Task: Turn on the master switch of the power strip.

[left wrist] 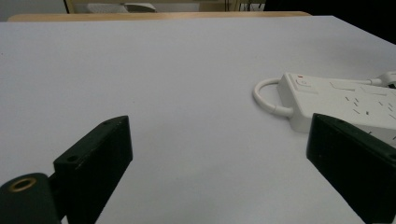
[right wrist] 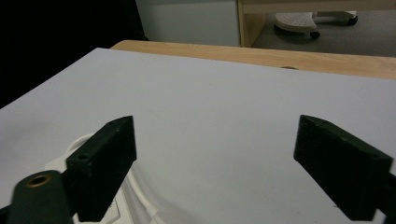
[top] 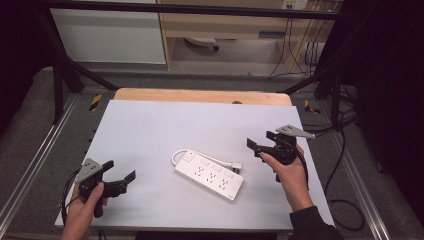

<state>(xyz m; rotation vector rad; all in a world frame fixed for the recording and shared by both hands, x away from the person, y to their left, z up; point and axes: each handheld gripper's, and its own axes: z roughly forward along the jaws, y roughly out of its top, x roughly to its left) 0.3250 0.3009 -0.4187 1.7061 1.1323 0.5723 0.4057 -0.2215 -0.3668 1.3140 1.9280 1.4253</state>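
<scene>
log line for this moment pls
left hand-held gripper: open, empty | right hand-held gripper: open, empty | power strip: flat mid-table, untouched

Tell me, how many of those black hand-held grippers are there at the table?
2. The left hand-held gripper is near the table's front left corner; the right hand-held gripper is over the right edge, beside the power strip. Both are open and empty.

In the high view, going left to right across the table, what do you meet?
Left gripper, open and held in the person's left hand → white power strip lying flat, with its cord looped beside it → right gripper, open and held in the right hand.
</scene>
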